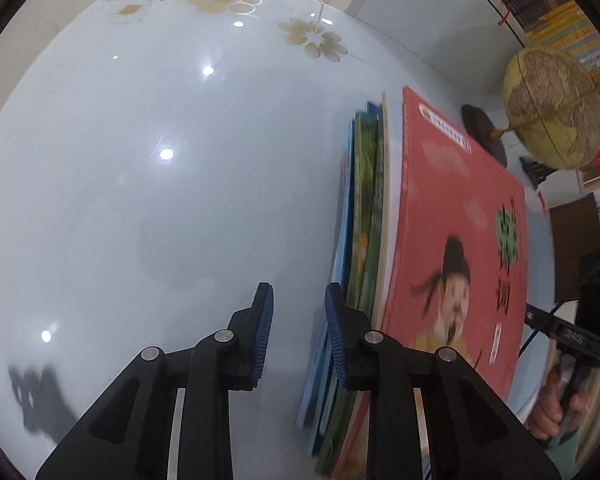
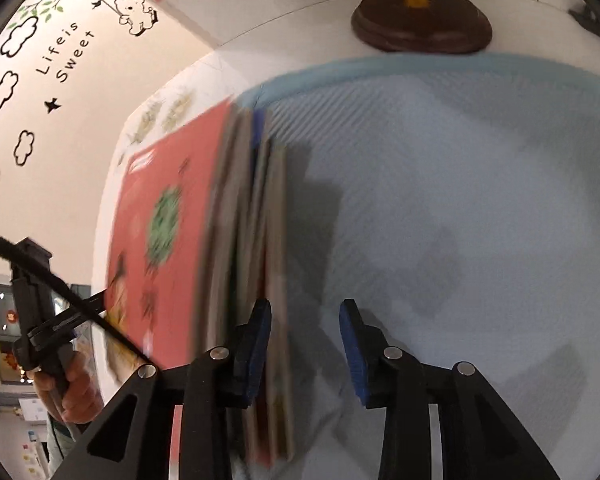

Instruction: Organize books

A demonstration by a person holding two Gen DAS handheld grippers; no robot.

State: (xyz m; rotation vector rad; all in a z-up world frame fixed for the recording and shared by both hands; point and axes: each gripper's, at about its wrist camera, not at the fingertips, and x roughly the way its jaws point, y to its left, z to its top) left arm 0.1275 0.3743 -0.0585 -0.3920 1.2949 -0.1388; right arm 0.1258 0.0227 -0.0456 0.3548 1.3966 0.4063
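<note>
A stack of books [image 1: 364,208] lies on the white table, with a red picture book [image 1: 452,208] on top. My left gripper [image 1: 299,292] stands at the stack's left side, its right finger against the book edges. Its jaws are open, with only bare table between them. In the right wrist view the same red book [image 2: 168,208] and the stacked page edges [image 2: 252,200] are blurred. My right gripper [image 2: 306,308] is at the stack's right side, its left finger touching the edges. It is open over a pale blue mat [image 2: 460,160], with nothing between the fingers.
The glossy white table [image 1: 140,160] has flower patterns at its far edge. A globe [image 1: 552,108] on a dark wooden base [image 2: 420,24] stands behind the books. A person's hand [image 1: 548,408] holds the other gripper's handle; a wall with stickers [image 2: 64,52] is at the left.
</note>
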